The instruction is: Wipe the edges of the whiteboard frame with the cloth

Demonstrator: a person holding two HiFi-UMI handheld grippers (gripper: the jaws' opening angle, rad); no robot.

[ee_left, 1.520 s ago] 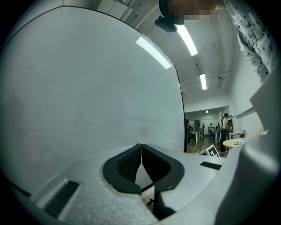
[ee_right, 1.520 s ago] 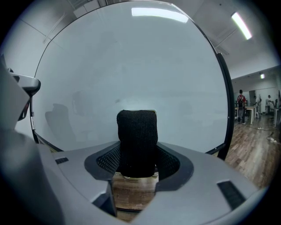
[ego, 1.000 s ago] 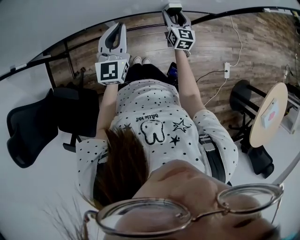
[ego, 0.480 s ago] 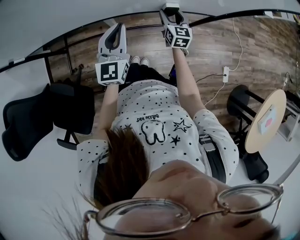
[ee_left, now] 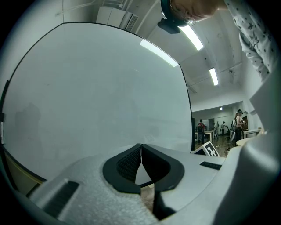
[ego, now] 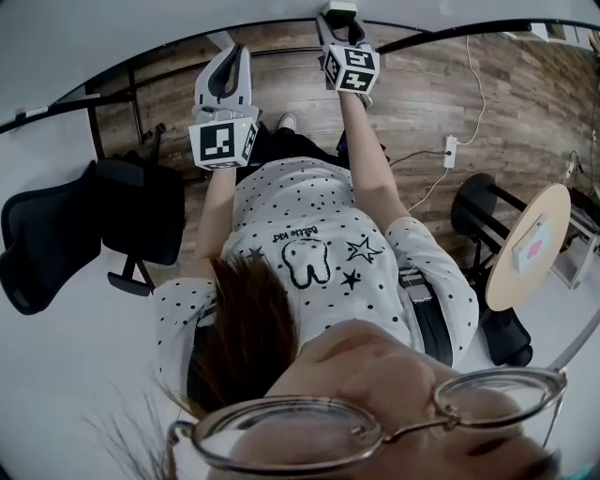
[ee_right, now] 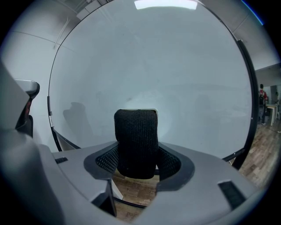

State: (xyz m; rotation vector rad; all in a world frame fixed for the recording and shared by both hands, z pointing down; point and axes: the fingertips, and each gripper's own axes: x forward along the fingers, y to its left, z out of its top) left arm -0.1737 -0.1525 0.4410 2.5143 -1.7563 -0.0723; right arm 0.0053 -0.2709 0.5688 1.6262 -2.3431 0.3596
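1. Wiping is judged to be under way: a dark, ribbed, folded cloth (ee_right: pixel 135 140) is clamped in the right gripper (ego: pixel 343 17) and held at the glossy white whiteboard (ee_right: pixel 175 66), near its thin black frame (ee_right: pixel 250 88).
2. The left gripper (ee_left: pixel 140 148) is closed on nothing, its jaws pressed together.
3. Next, the cloth should be drawn along the frame under steady pressure.
4. The grip on the cloth is shown only by the right gripper view. In the head view both grippers are seen raised towards the frame.
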